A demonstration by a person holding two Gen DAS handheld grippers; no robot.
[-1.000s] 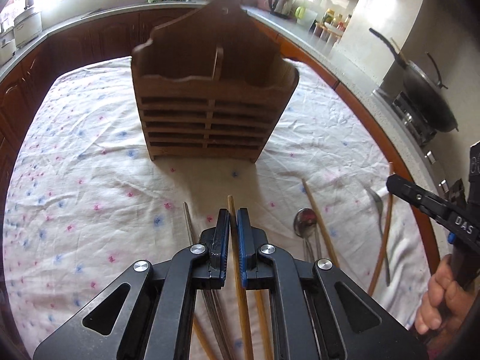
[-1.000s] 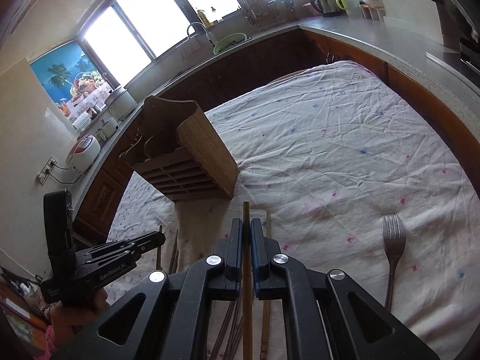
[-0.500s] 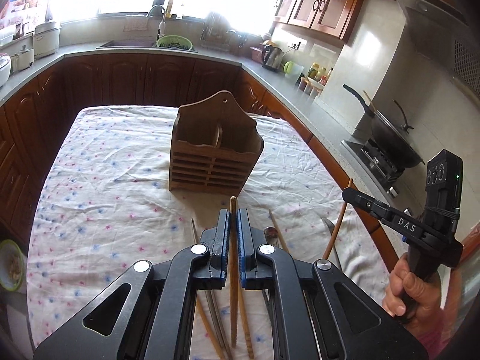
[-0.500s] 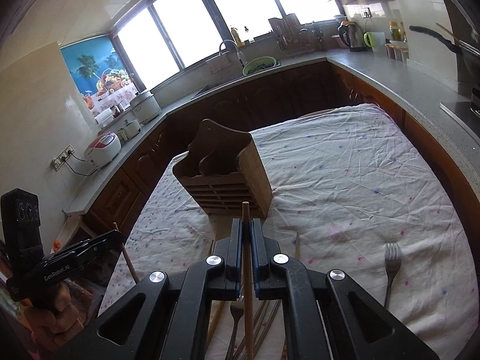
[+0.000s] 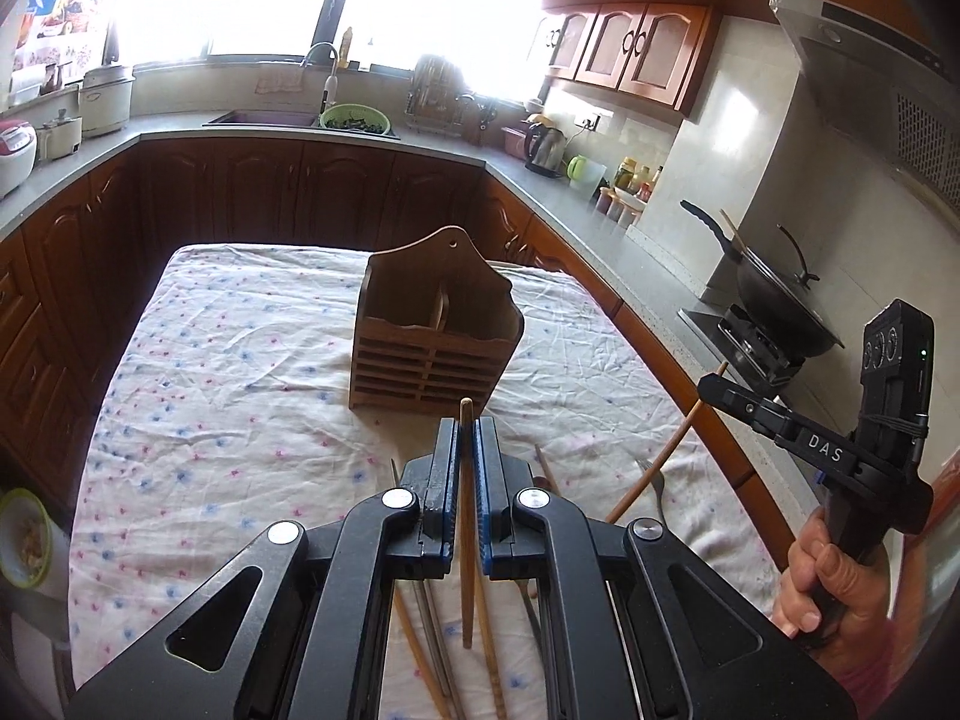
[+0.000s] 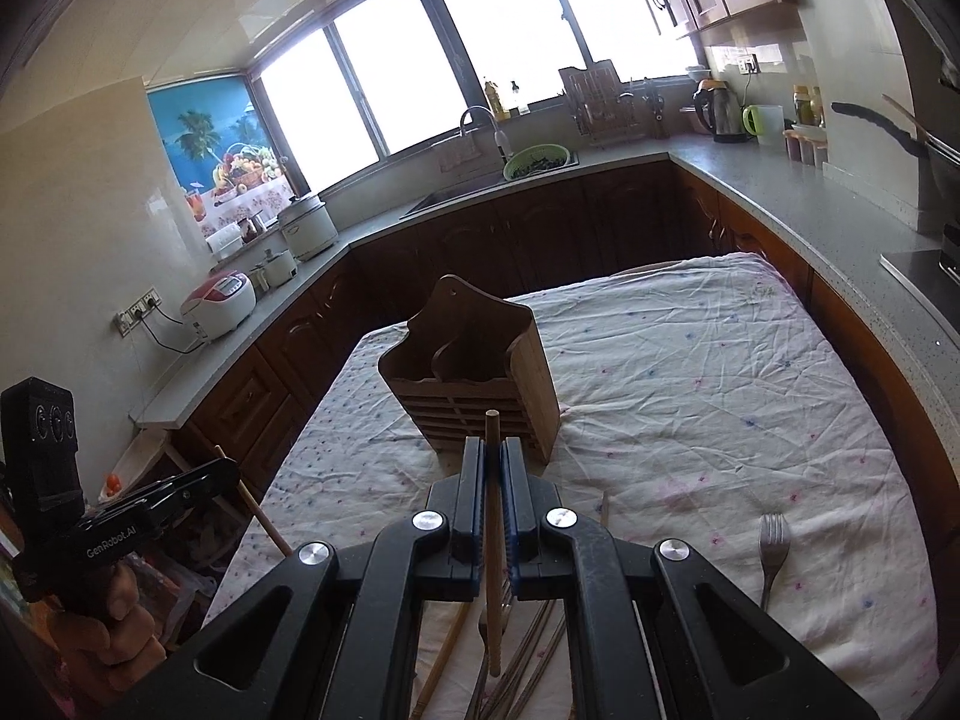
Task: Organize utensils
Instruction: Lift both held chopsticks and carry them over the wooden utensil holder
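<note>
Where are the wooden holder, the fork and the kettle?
Holder (image 6: 480, 384): right wrist view, slatted front.
Fork (image 6: 771, 546): right wrist view, neck below the tines.
Kettle (image 6: 720, 111): right wrist view, body.

Wooden chopsticks (image 5: 465, 516) clamped, holder (image 5: 435, 339) upright

This is a home kitchen. A sink (image 5: 264, 117) with a tap sits under the bright windows (image 6: 360, 90) at the top. A wok (image 5: 780, 300) is on the stove at right, and a kettle (image 5: 545, 147) stands on the counter (image 5: 540, 180).
</note>
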